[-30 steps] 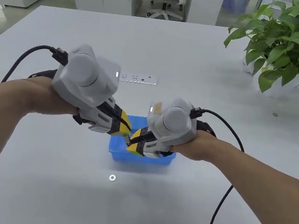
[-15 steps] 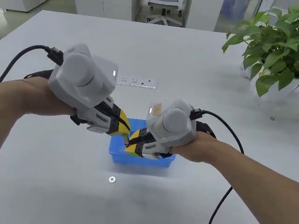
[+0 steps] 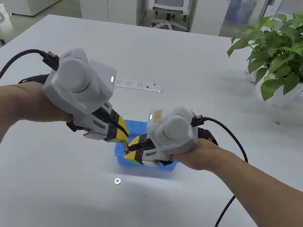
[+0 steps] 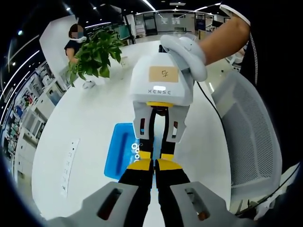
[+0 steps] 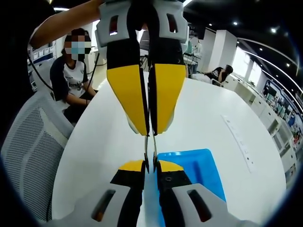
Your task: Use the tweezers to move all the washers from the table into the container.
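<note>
The left hand holds the left gripper up high, pointing down and to the right. The right hand holds the right gripper lower, pointing left. The two grippers meet tip to tip. The left jaws pinch thin tweezers. The right jaws sit very close together by the tweezers' tips; I cannot tell if they squeeze. Both arms are bare.

The blue container, a shallow rectangular tray, sits flat and open-topped. One small silver loose washer lies flat at its 7 o'clock, apart from it. Pale rings inside are probably washers. The thin metal tweezers hang over the tray, prongs nearly together.
</note>
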A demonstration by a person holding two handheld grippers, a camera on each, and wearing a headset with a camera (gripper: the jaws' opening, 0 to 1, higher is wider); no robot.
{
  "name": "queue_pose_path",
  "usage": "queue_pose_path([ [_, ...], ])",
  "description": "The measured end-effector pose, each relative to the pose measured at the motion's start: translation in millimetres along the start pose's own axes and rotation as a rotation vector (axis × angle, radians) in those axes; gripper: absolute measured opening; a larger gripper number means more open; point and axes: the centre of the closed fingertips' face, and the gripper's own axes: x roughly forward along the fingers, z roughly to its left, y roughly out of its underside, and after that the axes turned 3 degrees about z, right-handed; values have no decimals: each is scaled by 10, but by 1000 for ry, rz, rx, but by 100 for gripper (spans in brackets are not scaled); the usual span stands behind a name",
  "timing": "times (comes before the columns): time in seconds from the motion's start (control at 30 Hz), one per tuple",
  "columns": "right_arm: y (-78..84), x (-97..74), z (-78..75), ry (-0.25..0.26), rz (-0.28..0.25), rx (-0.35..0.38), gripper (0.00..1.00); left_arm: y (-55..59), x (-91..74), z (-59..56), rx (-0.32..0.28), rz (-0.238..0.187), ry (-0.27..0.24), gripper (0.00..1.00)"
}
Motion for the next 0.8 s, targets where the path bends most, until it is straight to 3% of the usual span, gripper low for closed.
queue_pose_path([
  [0.8,152,281,302,-48,4,11,12,241,184,-285,-17,26,43,5],
])
